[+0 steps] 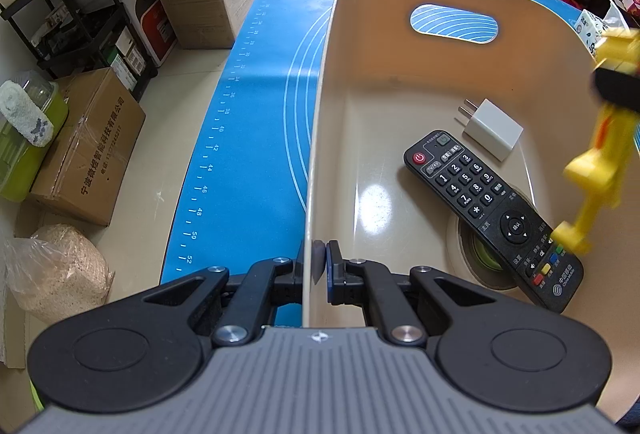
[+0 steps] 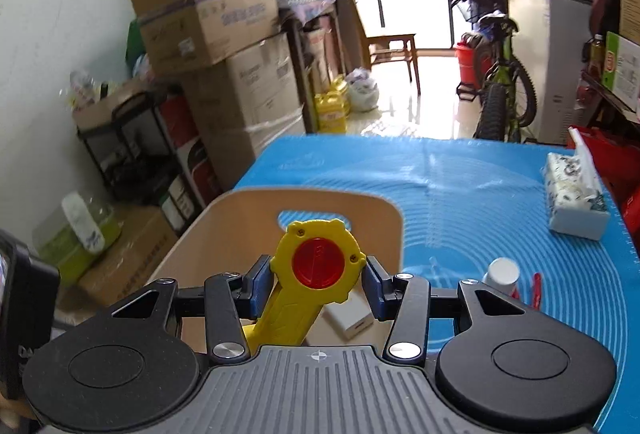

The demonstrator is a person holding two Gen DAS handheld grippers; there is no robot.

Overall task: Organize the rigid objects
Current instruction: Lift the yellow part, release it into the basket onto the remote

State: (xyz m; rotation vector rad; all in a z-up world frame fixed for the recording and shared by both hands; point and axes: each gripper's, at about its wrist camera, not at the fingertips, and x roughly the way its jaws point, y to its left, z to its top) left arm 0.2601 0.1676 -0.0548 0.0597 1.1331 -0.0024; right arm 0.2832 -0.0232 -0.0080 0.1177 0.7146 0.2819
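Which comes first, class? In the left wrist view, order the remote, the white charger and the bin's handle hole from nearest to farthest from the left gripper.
1. Remote: on the bin floor, right of the left gripper.
2. White charger: just beyond the remote.
3. Handle hole: in the far wall.

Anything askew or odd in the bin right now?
Only the remote: it lies diagonally with its lower end riding up on a tape roll, so it isn't flat. The charger plug lies flat beside it. Nothing spilled or damaged.
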